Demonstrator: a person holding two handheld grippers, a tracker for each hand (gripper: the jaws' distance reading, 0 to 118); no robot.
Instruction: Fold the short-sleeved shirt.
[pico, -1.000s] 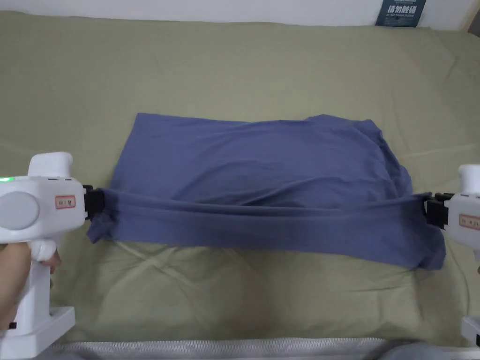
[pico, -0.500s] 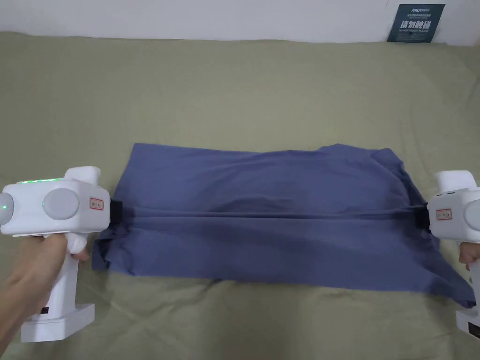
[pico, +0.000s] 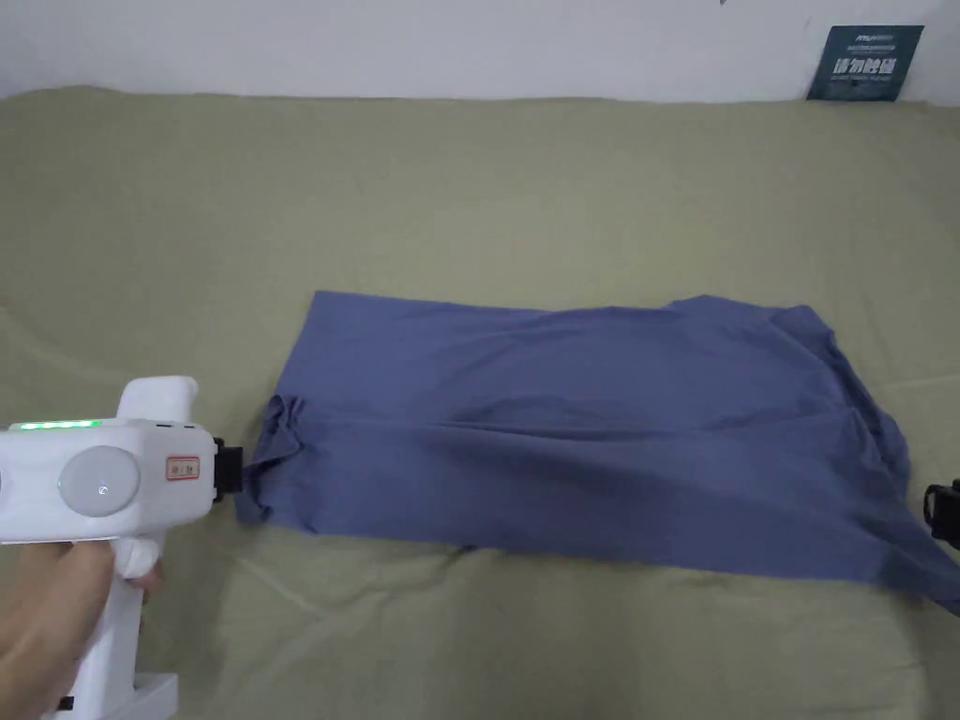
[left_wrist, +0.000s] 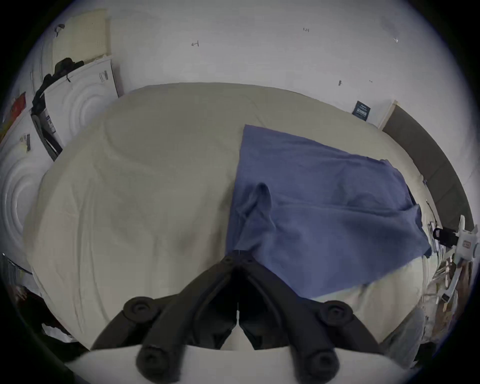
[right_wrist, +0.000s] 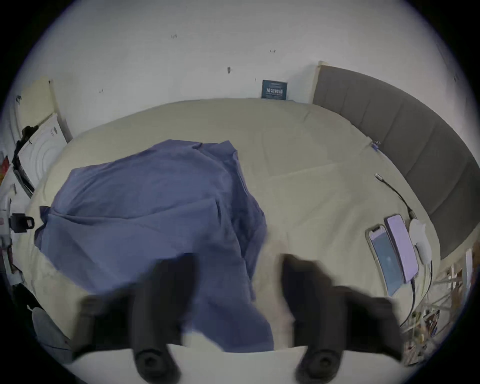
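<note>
Olive sheet (pico: 469, 187) over the bed, white wall (pico: 422, 42) behind | blue shirt (pico: 581, 431) lies folded lengthwise mid-bed | left gripper (left_wrist: 237, 256) pinched shut at shirt's corner | right gripper (right_wrist: 237, 262) jaws spread wide, holding nothing | two phones (right_wrist: 392, 256) lie near headboard (right_wrist: 415, 145)

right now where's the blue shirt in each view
Head view: the blue shirt lies across the lower middle, on the green sheet.
Left gripper view: right of centre, running off from the gripper's jaws.
Right gripper view: left of centre, reaching down between the jaws.
Shared landmark: the dark sign on the wall beyond the bed.
</note>
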